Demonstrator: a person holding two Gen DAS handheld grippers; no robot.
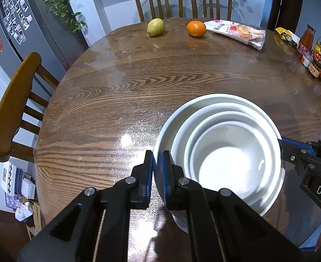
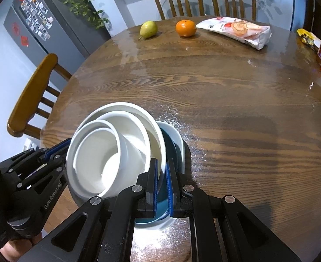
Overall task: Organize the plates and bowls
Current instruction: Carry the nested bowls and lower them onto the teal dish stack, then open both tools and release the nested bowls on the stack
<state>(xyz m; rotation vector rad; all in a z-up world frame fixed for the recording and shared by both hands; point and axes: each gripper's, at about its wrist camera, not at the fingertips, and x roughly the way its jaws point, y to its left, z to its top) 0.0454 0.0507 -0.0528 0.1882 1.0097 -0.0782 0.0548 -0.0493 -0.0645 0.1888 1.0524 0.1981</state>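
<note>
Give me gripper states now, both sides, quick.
Left gripper: closed on the rim of the white bowl stack.
Right gripper: closed on the opposite rim of the same stack, at the large white bowl.

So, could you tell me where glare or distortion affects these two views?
Left wrist view: lamp glare on the table beside the stacked white bowls; the fisheye bends the table edge. Right wrist view: glare under the right gripper; the chairs curve.
</note>
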